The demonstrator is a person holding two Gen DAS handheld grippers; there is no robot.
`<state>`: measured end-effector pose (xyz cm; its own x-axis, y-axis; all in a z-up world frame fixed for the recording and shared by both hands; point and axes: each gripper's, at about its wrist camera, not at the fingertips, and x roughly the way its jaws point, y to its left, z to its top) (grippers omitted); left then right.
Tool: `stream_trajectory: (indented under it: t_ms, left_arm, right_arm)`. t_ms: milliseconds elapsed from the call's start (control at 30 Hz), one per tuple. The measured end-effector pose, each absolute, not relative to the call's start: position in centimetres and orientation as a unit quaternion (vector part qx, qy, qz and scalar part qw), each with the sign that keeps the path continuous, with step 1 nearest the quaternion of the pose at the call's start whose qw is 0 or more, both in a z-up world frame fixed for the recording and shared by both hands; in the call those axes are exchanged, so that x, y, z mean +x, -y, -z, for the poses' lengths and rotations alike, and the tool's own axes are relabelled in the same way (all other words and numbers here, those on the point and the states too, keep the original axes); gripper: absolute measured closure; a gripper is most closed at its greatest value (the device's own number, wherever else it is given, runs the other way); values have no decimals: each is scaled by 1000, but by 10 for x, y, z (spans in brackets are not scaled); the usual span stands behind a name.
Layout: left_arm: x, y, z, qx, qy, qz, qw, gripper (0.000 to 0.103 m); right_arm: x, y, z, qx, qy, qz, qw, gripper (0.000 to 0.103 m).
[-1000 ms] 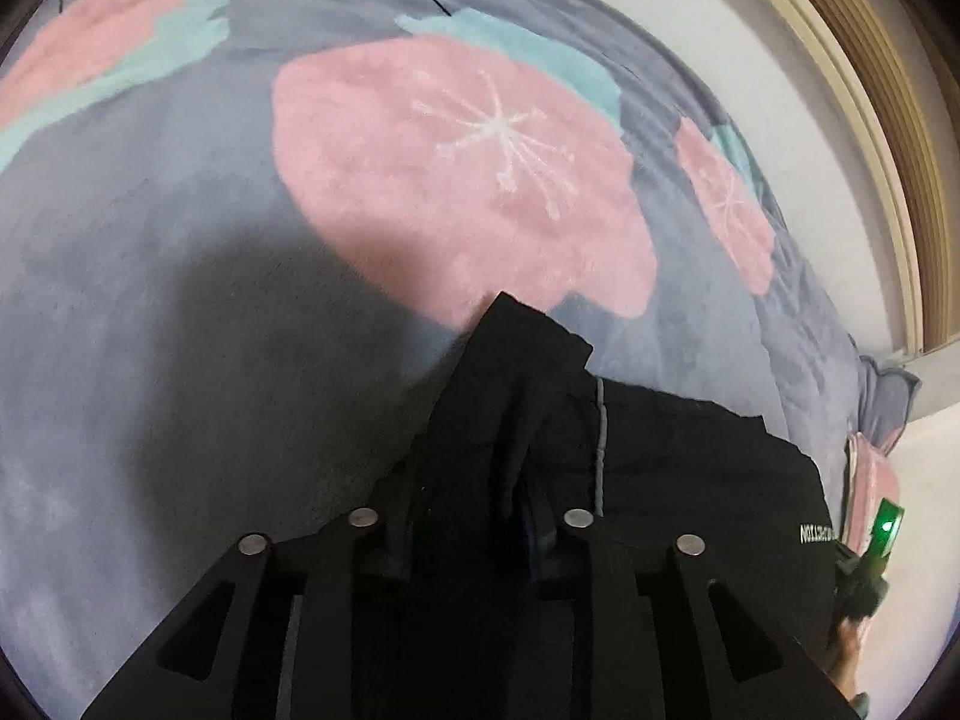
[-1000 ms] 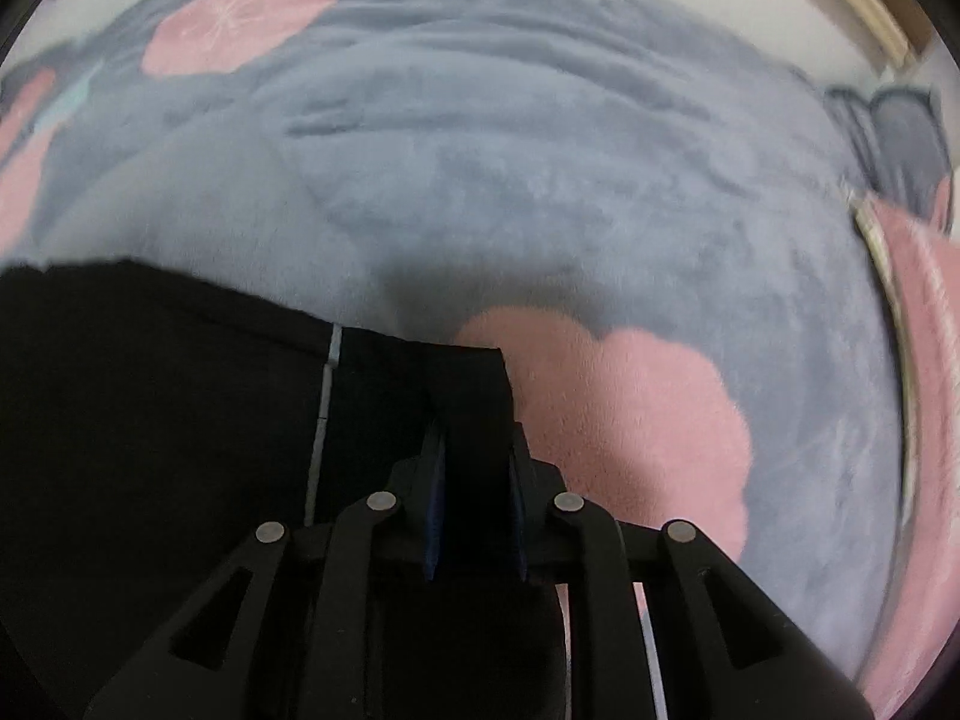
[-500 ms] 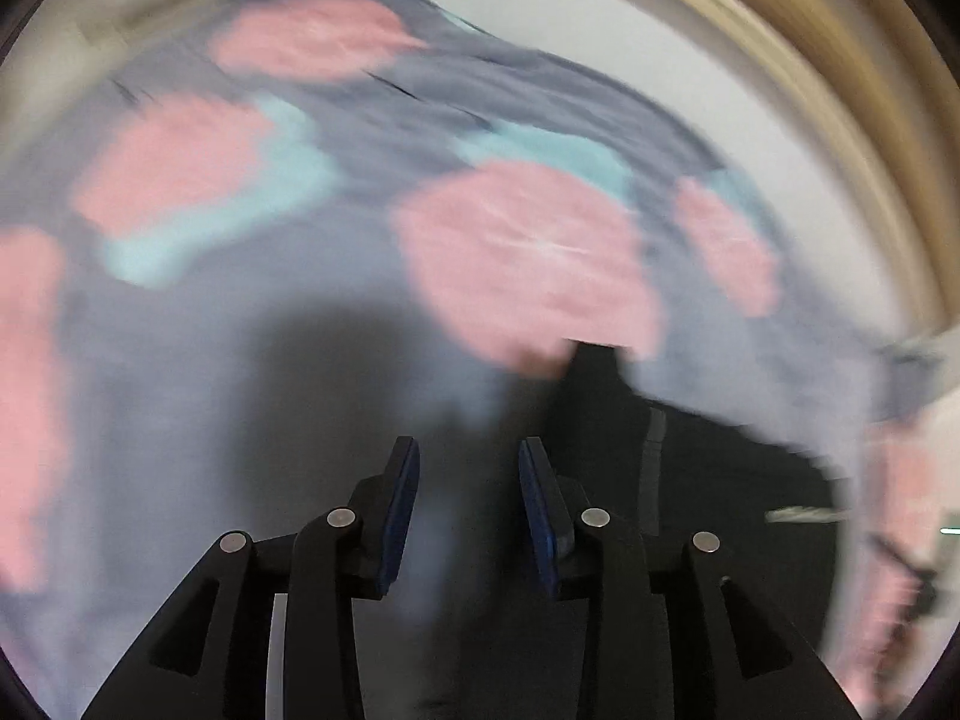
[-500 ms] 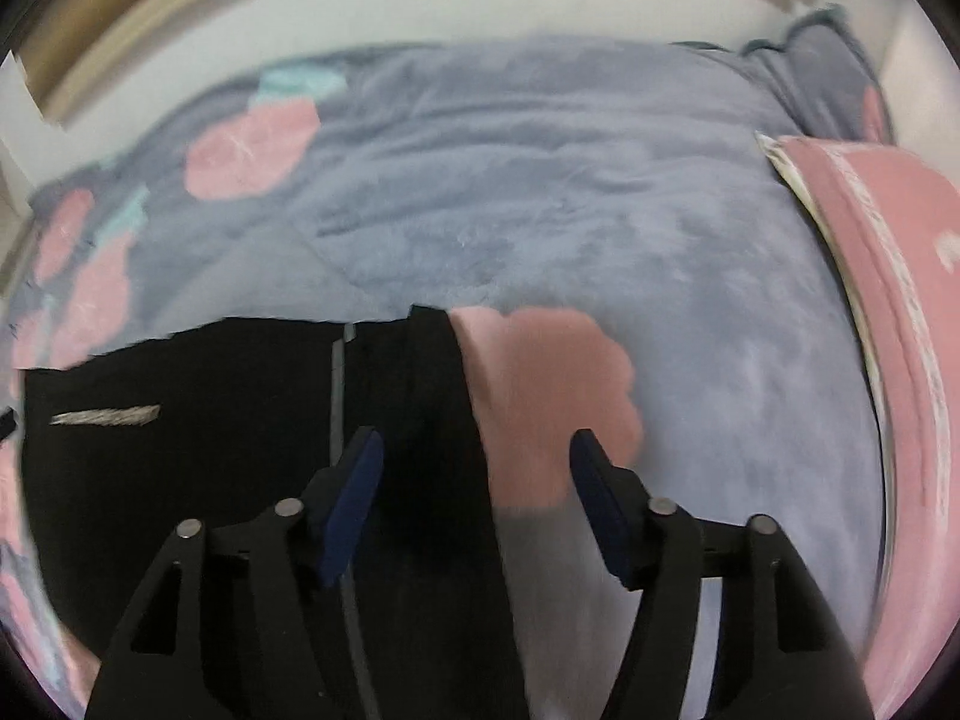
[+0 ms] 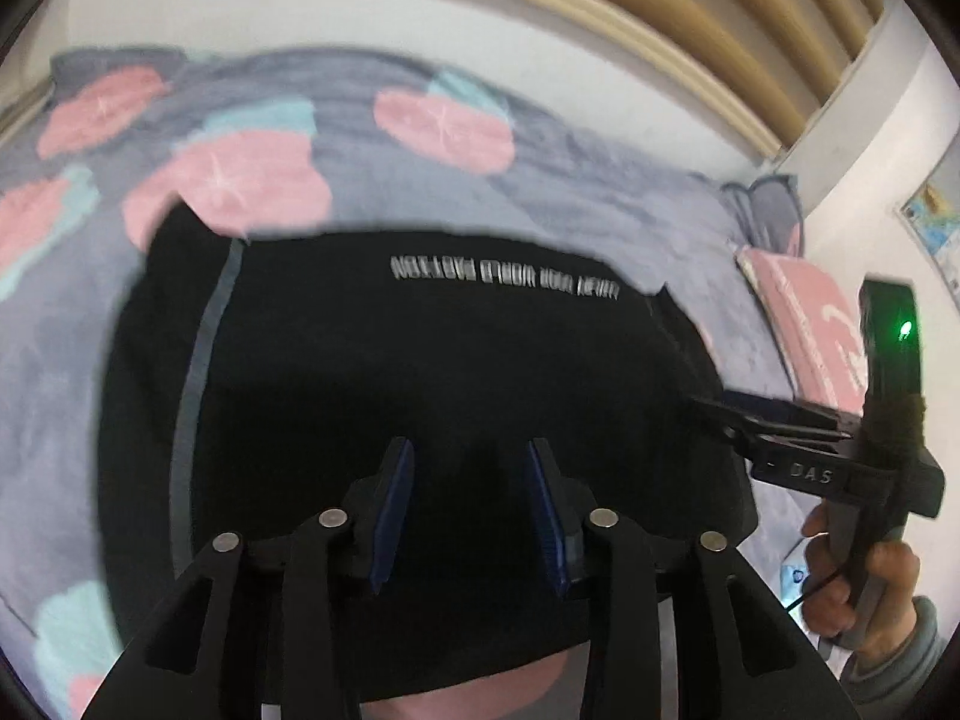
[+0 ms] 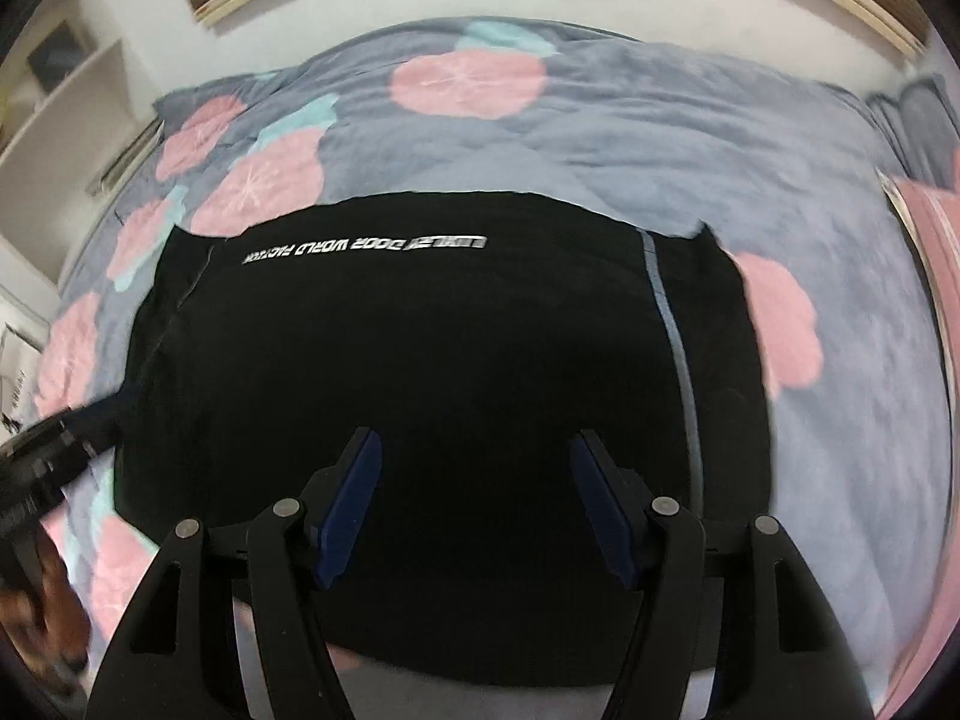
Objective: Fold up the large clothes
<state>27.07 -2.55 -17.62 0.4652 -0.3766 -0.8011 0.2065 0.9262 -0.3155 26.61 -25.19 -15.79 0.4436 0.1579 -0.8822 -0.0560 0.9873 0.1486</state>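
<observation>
A black garment (image 5: 432, 360) with a white line of print and grey side stripes lies folded flat on a grey bedspread (image 5: 600, 192) with pink flowers. It also shows in the right wrist view (image 6: 420, 348). My left gripper (image 5: 471, 468) is open and empty, held above the garment's near part. My right gripper (image 6: 474, 456) is open wide and empty, also above the near part. The right gripper shows in the left wrist view (image 5: 720, 402) at the garment's right edge. The left gripper shows blurred in the right wrist view (image 6: 90, 414) at the garment's left edge.
A pink folded item (image 5: 804, 324) lies at the right side of the bed. A white wall (image 5: 360, 12) and a wooden frame (image 5: 660, 18) run behind the bed. White shelves (image 6: 66, 96) stand at the far left in the right wrist view.
Both grippers let go of the garment's far corners, opened and pulled back and up. The garment now lies flat and whole in both views.
</observation>
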Motion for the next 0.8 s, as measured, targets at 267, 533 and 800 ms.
stream_trajectory:
  t_ms: [267, 533, 800]
  left_arm:
    - [280, 56, 241, -45, -522, 125, 843, 51]
    - [292, 49, 187, -58, -503, 145, 850, 48]
    - [350, 30, 238, -143, -573, 126, 797, 46]
  right_arm:
    - [285, 244, 233, 43, -585, -43, 809, 25]
    - [294, 245, 184, 43, -560, -76, 824, 31]
    - [364, 241, 224, 70, -598, -59, 796, 29]
